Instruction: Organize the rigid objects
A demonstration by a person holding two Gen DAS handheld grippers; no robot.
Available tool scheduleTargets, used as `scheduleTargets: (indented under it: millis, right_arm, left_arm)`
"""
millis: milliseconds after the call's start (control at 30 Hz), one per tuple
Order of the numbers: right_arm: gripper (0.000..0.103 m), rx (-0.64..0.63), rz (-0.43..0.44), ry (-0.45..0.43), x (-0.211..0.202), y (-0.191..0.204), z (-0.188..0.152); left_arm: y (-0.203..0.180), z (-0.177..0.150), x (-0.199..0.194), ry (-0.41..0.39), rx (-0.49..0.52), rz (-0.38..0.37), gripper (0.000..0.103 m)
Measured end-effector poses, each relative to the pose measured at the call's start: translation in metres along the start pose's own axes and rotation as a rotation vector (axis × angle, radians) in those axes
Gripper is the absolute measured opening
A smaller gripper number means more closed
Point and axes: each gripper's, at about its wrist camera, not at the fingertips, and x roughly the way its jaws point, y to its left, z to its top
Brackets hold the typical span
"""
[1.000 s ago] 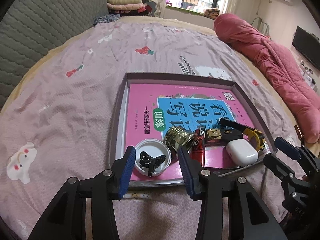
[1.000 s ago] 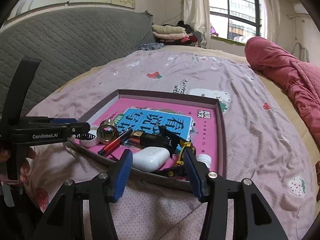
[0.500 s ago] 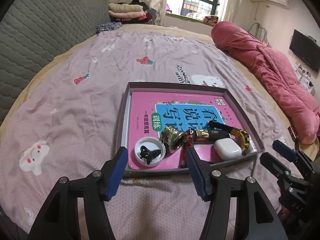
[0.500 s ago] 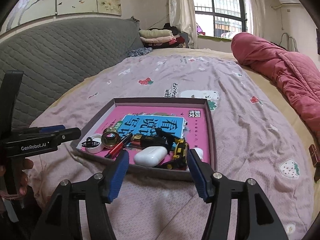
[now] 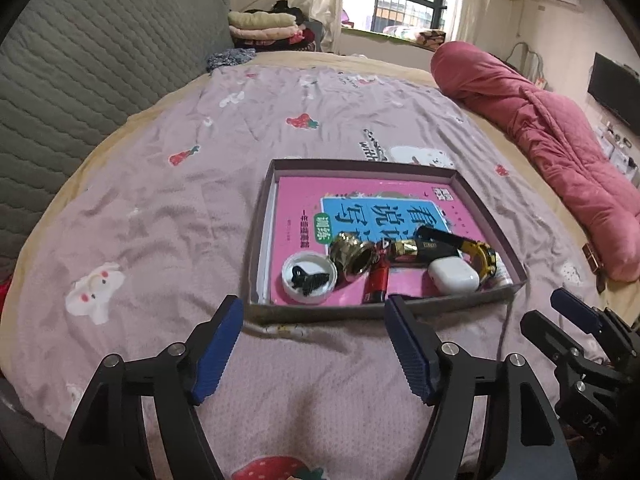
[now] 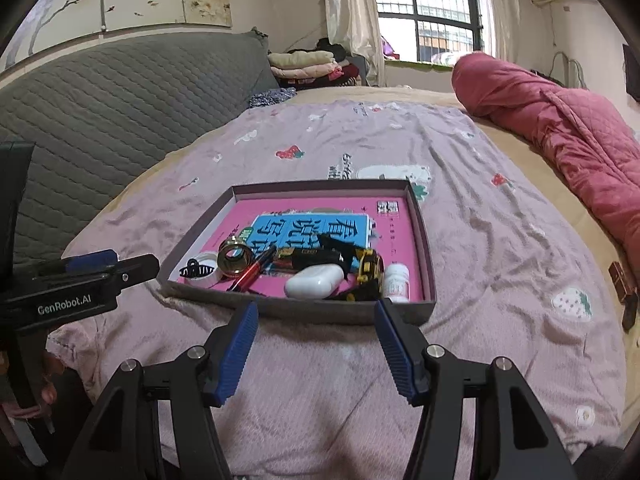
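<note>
A shallow grey box tray [image 5: 486, 210] lies on the bed and holds a pink book [image 5: 294, 208]. On the book sit a white lid [image 5: 289, 271] with a black hair clip, a gold ring-shaped piece [image 5: 352, 254], a red pen [image 5: 378, 280], a white earbud case [image 5: 454, 276] and a yellow tape measure [image 5: 486, 256]. A small white bottle [image 6: 396, 280] stands in the near right corner. My left gripper [image 5: 314, 307] hangs short of the tray's front wall, its jaws opening with nothing between them. My right gripper [image 6: 316, 311] is open and empty, also short of the wall.
A rolled red quilt [image 5: 560, 152] lies along the bed's right side. A grey padded headboard [image 5: 80, 80] runs along the left. Folded clothes [image 5: 264, 26] sit at the far end under the window. Pink sheet [image 5: 160, 220] surrounds the tray.
Both grippers have drawn back and up from the tray, which now looks smaller and farther. Both pairs of jaws have widened. The things in the tray have not moved.
</note>
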Motion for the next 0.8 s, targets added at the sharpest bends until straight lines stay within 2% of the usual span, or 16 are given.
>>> scheduleTargets:
  millis: [100,467,633,800]
  right_arm:
    - [0.06,0.031,-0.011,0.025,0.0,-0.001,-0.006]
    - [0.06,0.035,-0.077,0.06,-0.001,0.001,-0.019]
    - [0.06,0.006,-0.071,0.056,-0.006,0.011,-0.024]
    - [0.06,-0.003,-0.068,0.068,-0.003,0.015,-0.027]
  left_arm:
    - [-0.003,-0.008,-0.003,0.011,0.017,0.017,0.074]
    - [-0.008,-0.039,-0.014,0.059,-0.011,-0.014,0.074]
    - [-0.017,-0.048,-0.017,0.059,0.011,0.002,0.074]
    - [-0.025,-0.056,-0.017,0.061,0.027,-0.012,0.074]
